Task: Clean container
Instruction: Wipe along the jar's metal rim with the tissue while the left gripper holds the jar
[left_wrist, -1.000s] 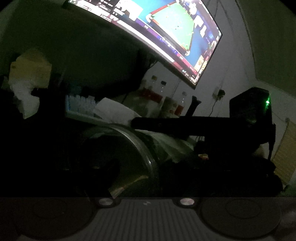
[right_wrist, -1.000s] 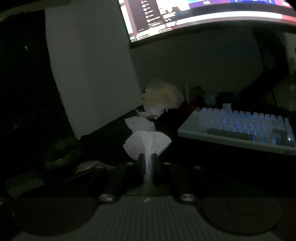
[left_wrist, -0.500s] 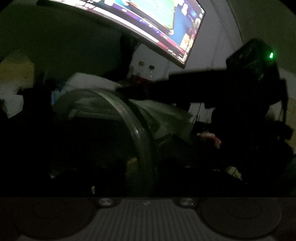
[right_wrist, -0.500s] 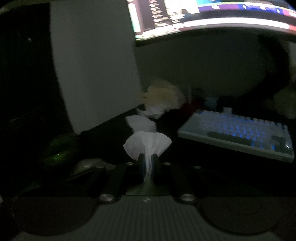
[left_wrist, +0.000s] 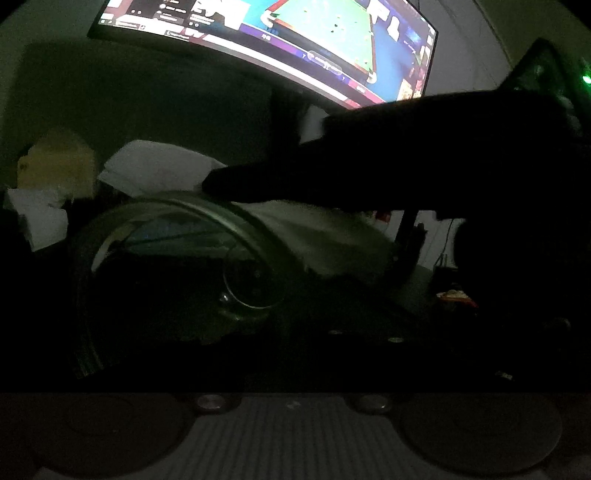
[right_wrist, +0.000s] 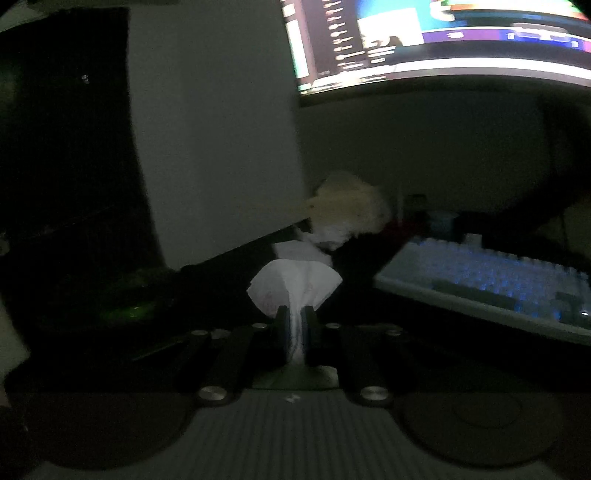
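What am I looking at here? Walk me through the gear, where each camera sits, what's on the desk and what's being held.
There is no robot here. A person holds a two-finger gripper in each hand, and each gripper carries a wide-angle camera that looks forward along its fingers. The room is very dark.

In the right wrist view, the right gripper is shut on a white tissue. Beyond it on the desk lie a backlit keyboard and a crumpled pale wad, under a bright monitor.

In the left wrist view, a clear glass container fills the near field. The dark shape across the picture looks like the other gripper, with its tissue hanging by the container's rim. The left gripper is closing its jaws, but it is too dark to see whether anything is between them.
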